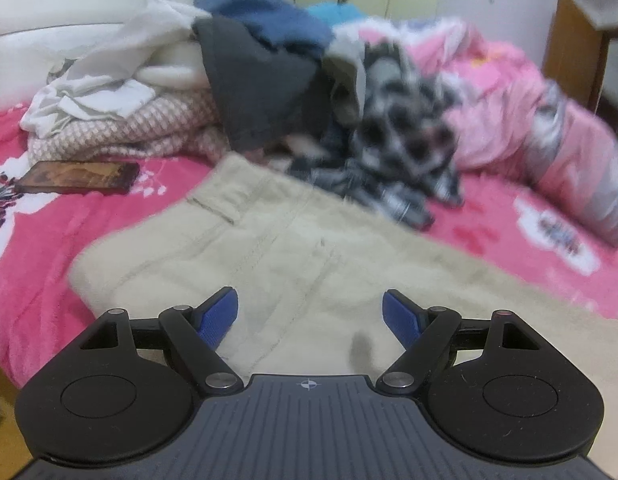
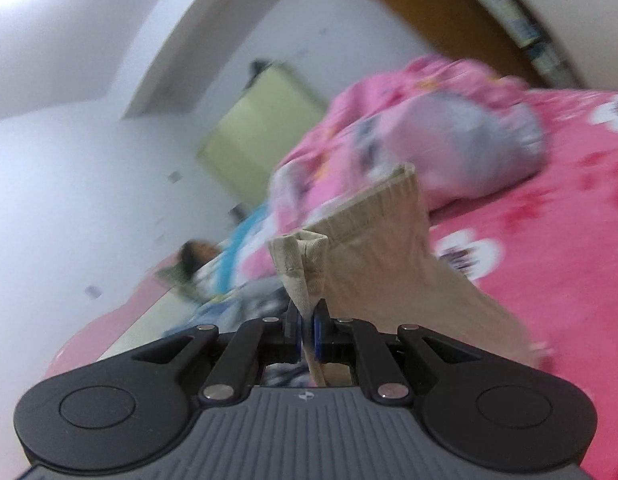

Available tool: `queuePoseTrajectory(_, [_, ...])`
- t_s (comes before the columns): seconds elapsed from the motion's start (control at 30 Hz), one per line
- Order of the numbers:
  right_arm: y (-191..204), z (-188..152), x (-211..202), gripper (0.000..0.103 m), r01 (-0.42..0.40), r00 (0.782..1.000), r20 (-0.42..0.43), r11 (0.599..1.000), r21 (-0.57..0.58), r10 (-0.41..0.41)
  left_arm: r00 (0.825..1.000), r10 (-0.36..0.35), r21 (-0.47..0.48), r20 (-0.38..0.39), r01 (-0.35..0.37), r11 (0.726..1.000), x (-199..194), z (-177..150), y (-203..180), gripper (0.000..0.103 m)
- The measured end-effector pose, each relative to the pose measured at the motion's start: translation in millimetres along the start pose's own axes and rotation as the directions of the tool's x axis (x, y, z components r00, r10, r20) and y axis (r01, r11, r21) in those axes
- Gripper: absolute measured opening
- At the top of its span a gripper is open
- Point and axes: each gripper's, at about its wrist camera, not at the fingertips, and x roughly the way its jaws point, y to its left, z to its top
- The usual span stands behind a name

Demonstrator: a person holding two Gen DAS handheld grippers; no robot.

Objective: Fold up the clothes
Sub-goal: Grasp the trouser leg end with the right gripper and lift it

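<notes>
R gripper (image 2: 307, 334) pinched tight on hem corner of beige corduroy trousers (image 1: 269, 264), lifted off pink floral bedsheet (image 1: 49, 240) prob. to carry leg over for fold, while my L gripper (image 1: 310, 316) hangs wide open, empty, above waist end.
</notes>
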Motion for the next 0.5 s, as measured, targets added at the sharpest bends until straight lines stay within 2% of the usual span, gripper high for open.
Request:
queuePoseTrajectory(0.1, [34.1, -12.7, 40.4, 0.006, -0.094, 0.994, -0.063, 0.995, -0.018, 0.093, 0.999, -0.006, -0.031, 0.032, 0.007, 1.0, -11.6, 5.1, 15.1, 0.081])
queuePoseTrajectory(0.17, [55.9, -26.0, 70.4, 0.006, -0.161, 0.981, -0.107, 0.987, -0.011, 0.159, 0.999, -0.01, -0.086, -0.032, 0.007, 0.996, -2.6, 7.5, 31.4, 0.08])
queuePoseTrajectory(0.23, [74.4, -45.4, 99.4, 0.006, -0.225, 0.962, -0.16, 0.974, 0.004, 0.223, 0.996, -0.045, -0.142, -0.074, 0.034, 0.989, 6.1, 9.4, 46.0, 0.079])
queuePoseTrajectory(0.3, [90.7, -65.8, 130.5, 0.006, -0.279, 0.936, -0.215, 0.96, 0.024, 0.278, 0.993, -0.088, -0.192, -0.072, 0.073, 0.979, 4.9, 12.7, 55.5, 0.079])
queuePoseTrajectory(0.43, [109.0, -111.5, 192.3, 0.006, -0.303, 0.886, -0.331, 0.946, 0.118, 0.325, 0.984, -0.176, -0.312, -0.042, 0.154, 0.937, -5.6, 16.9, 77.9, 0.079])
queuePoseTrajectory(0.5, [115.8, -130.3, 213.5, 0.006, -0.291, 0.871, -0.364, 0.944, 0.155, 0.329, 0.979, -0.203, -0.367, -0.017, 0.183, 0.912, -13.5, 18.2, 92.8, 0.08])
